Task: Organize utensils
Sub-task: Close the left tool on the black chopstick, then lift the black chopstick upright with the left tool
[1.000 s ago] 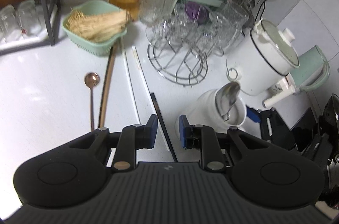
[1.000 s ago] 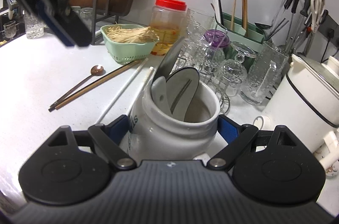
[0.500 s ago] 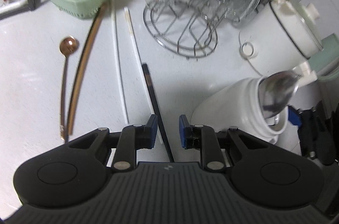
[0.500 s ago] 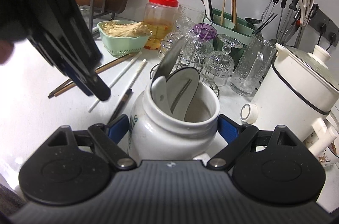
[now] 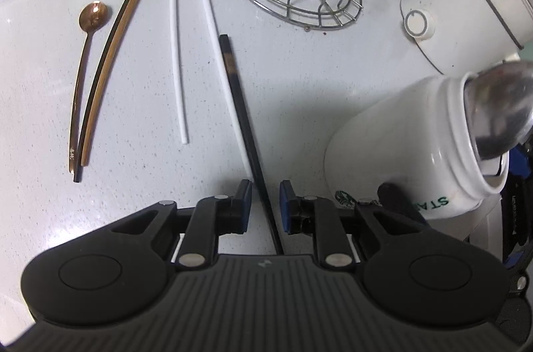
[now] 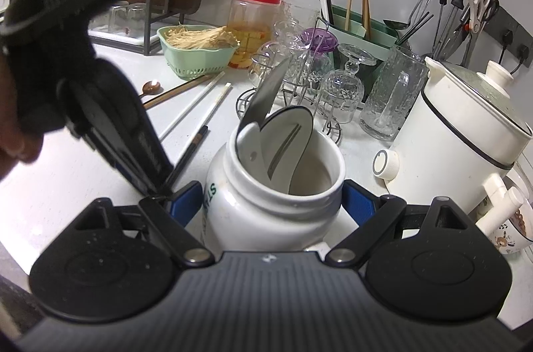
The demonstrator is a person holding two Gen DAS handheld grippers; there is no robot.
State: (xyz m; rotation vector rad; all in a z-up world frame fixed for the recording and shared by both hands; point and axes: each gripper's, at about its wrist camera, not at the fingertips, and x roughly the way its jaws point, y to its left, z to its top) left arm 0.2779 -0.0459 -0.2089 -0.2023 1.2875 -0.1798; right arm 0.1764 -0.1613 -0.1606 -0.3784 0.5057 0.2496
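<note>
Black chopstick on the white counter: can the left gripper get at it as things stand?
Probably yes. The black chopstick already lies between the open fingers of the left gripper, nothing covering it; a white chopstick lies alongside.

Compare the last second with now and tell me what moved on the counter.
The left gripper has dropped lower and closer to the counter, its open fingers now straddling the black chopstick, which has not been clamped yet. The right gripper stays shut on the white jar. The spoon, brown chopsticks and white chopsticks lie where they were.
</note>
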